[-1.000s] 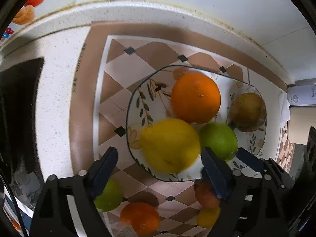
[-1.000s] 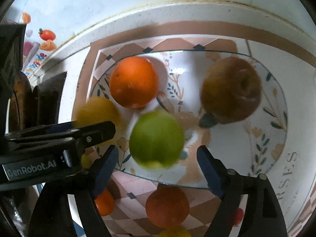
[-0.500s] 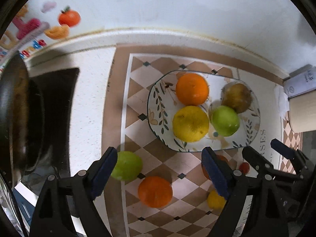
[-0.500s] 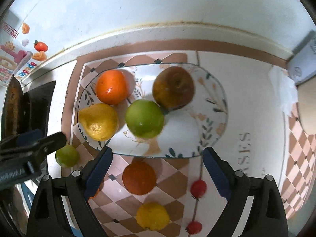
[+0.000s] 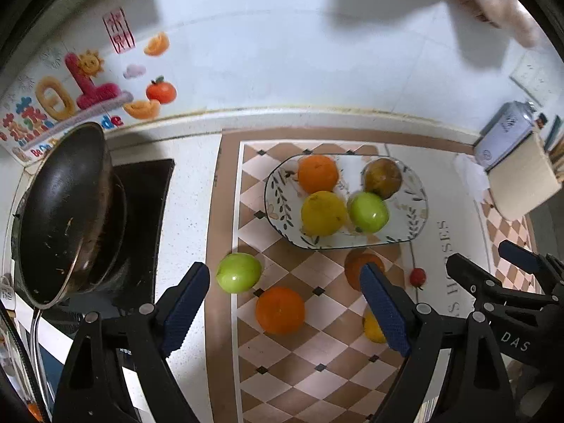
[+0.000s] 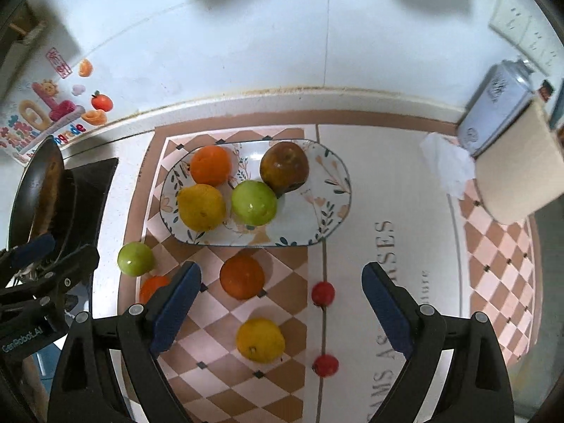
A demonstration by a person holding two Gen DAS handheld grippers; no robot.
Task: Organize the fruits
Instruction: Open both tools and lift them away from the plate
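An oval patterned plate [image 6: 328, 204] [image 5: 412, 225] on the checkered mat holds an orange [image 6: 210, 165], a yellow fruit [image 6: 201, 207], a green apple [image 6: 253, 202] and a brown fruit [image 6: 284, 166]. In front of it on the mat lie a green apple [image 5: 239, 272] [image 6: 135, 258], an orange [image 5: 280, 310], a darker orange [image 6: 241, 277], a yellow fruit [image 6: 260, 340] and two small red fruits [image 6: 323, 293] [image 6: 325, 365]. My left gripper [image 5: 285, 306] is open and empty, high above the loose fruit. My right gripper [image 6: 282, 303] is open and empty, also high.
A dark pan [image 5: 60, 211] sits on the stove at the left. A spray can [image 6: 493, 105], a beige block [image 6: 518, 165] and crumpled tissue [image 6: 444, 162] stand at the right. The tiled wall with stickers [image 5: 70, 98] runs behind.
Both grippers have pulled back and risen away from the plate, staying open. The plate and fruit look smaller and more of the loose fruit, stove and wall has come into view.
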